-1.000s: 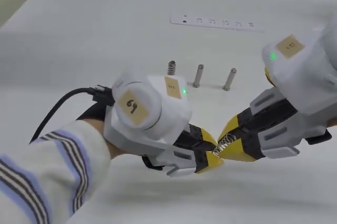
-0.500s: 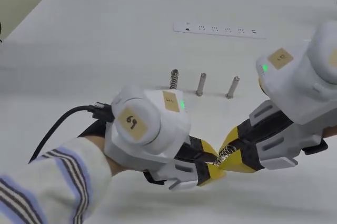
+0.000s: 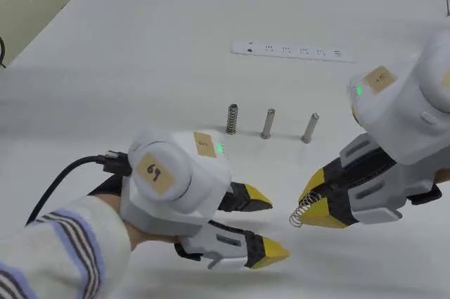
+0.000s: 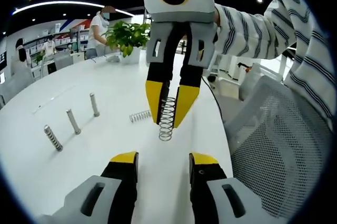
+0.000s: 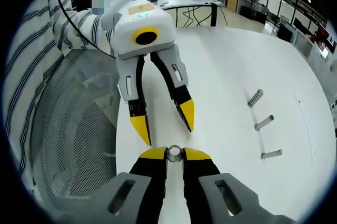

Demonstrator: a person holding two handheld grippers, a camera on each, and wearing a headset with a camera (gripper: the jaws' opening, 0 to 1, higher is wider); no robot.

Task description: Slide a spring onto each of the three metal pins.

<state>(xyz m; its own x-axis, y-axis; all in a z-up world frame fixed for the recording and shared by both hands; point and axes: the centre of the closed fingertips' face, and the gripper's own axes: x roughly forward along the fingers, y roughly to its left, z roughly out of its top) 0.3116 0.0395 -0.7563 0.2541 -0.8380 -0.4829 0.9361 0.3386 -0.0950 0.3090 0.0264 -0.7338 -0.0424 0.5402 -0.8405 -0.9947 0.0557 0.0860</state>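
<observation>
Yellow-tipped fingers (image 3: 320, 216) of your right gripper (image 3: 314, 199) are clamped on a spring (image 3: 301, 210) close to the tabletop's (image 3: 140, 46) near edge, and part of the coil pokes past the tips. Just beside it, your left gripper (image 3: 276, 227) has its fingers spread wide with nothing between them. A spare spring (image 4: 139, 115) lies flat on the tabletop near the right gripper. Farther in, three pins (image 3: 268, 123) stand in a row. The one nearest the left edge carries a spring and the other two are bare. With so much coil unsupported, your spring could bend or pop free if it meets a pin off-axis, and a sideways push could topple the pin. The tabletop is white and smooth, with a power strip (image 3: 292, 51) toward the far edge. Beyond it is an open office with a plant (image 4: 126, 34) and a mesh chair (image 4: 274, 145).
</observation>
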